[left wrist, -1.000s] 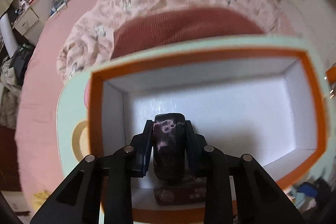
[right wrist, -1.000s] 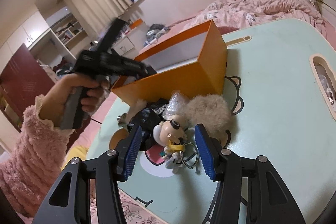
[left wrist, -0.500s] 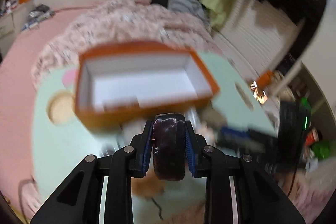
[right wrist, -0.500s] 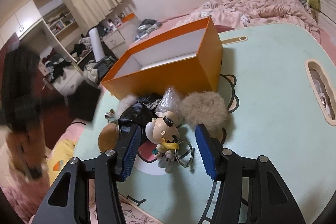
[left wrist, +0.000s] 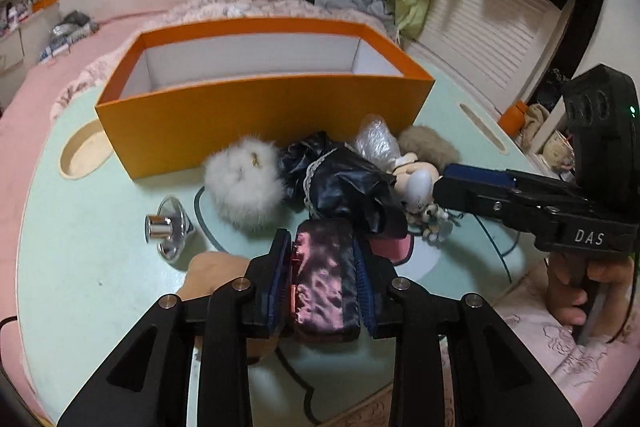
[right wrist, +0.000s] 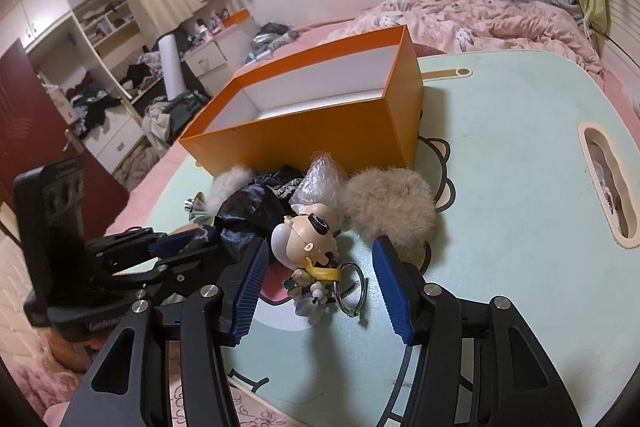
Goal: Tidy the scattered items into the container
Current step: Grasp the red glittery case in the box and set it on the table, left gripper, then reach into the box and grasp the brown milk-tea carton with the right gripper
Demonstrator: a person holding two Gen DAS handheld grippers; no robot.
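Observation:
An open orange box (left wrist: 264,99) with a white inside stands on the mint table (left wrist: 80,267); it also shows in the right wrist view (right wrist: 320,123). In front of it lie a white pompom (left wrist: 244,187), dark fabric (left wrist: 344,187), a clear bag (left wrist: 376,139), a tan pompom (right wrist: 388,203), a doll keychain (right wrist: 312,239) and a silver piece (left wrist: 170,231). My left gripper (left wrist: 322,283) is shut on a dark purple-pink pouch (left wrist: 324,291), low over the table's near edge. My right gripper (right wrist: 318,279) is open around the doll keychain.
The table sits on a bed with a pink floral quilt (right wrist: 480,19). A cup hole (left wrist: 82,155) and a slot (right wrist: 608,183) are cut in the table. Shelves and drawers (right wrist: 120,87) stand far left.
My left gripper has drawn back from inside the box to the table's near edge, still holding the pouch. My right gripper has barely moved over the doll keychain.

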